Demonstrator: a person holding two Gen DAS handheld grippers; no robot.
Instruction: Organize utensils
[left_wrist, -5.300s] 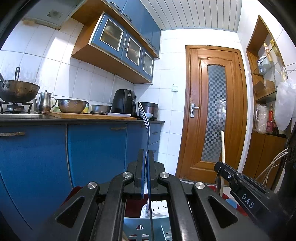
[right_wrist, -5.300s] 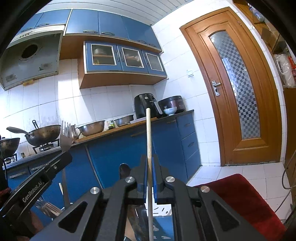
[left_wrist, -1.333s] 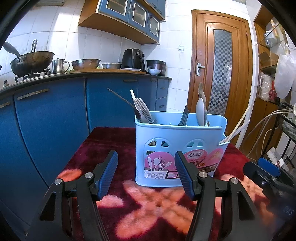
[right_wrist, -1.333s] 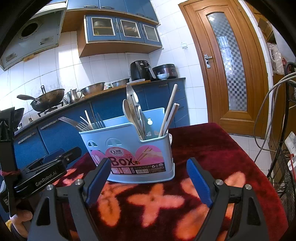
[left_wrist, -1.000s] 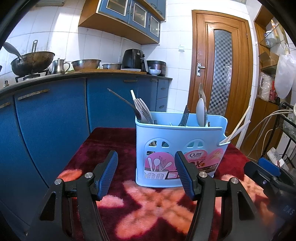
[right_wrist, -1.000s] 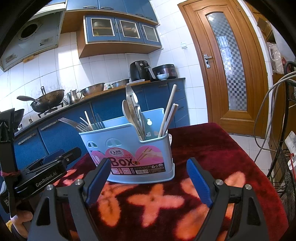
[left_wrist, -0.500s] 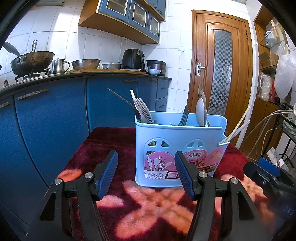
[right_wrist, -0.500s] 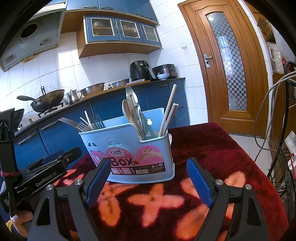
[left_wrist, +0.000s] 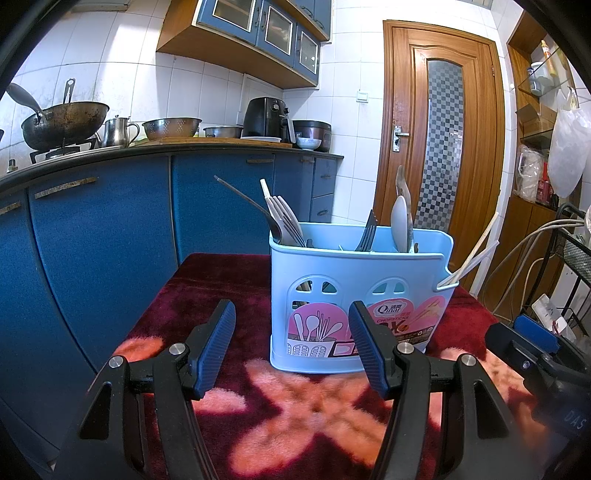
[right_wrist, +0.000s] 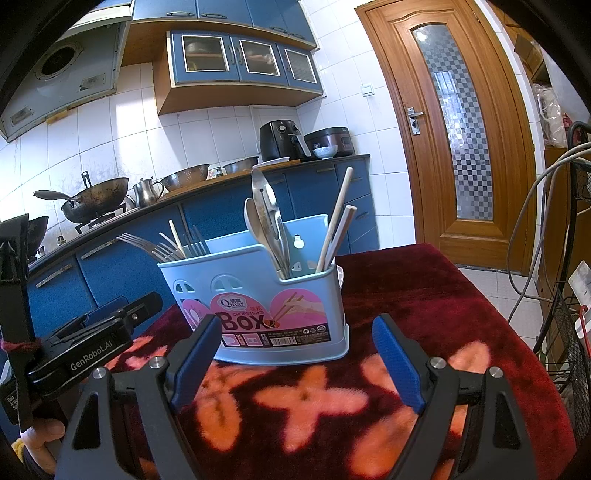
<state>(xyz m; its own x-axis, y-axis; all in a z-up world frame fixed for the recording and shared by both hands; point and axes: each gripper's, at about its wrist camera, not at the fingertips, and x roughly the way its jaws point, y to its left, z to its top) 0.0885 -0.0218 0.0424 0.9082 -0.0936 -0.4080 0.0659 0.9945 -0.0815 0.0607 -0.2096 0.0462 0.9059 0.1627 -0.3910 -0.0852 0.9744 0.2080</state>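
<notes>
A light blue utensil box (left_wrist: 354, 295) stands on a red floral cloth (left_wrist: 295, 398); it also shows in the right wrist view (right_wrist: 266, 299). It holds forks (right_wrist: 147, 243) at one end, spoons (right_wrist: 264, 221) in the middle and chopsticks (right_wrist: 338, 229) at the other end. My left gripper (left_wrist: 291, 339) is open and empty, low in front of the box. My right gripper (right_wrist: 295, 354) is open and empty, also just in front of the box. The left gripper body (right_wrist: 88, 339) shows at the left of the right wrist view.
Blue kitchen cabinets (left_wrist: 110, 240) and a counter with a wok (left_wrist: 62, 122), kettle and bowls stand behind. A wooden door (left_wrist: 443, 147) is at the back right. Cables and a wire rack (right_wrist: 569, 295) stand beside the cloth's right edge.
Five seconds ago each gripper was shut on an upright utensil above the box. Both are now open, empty and low in front of it. Nothing has moved over the last second.
</notes>
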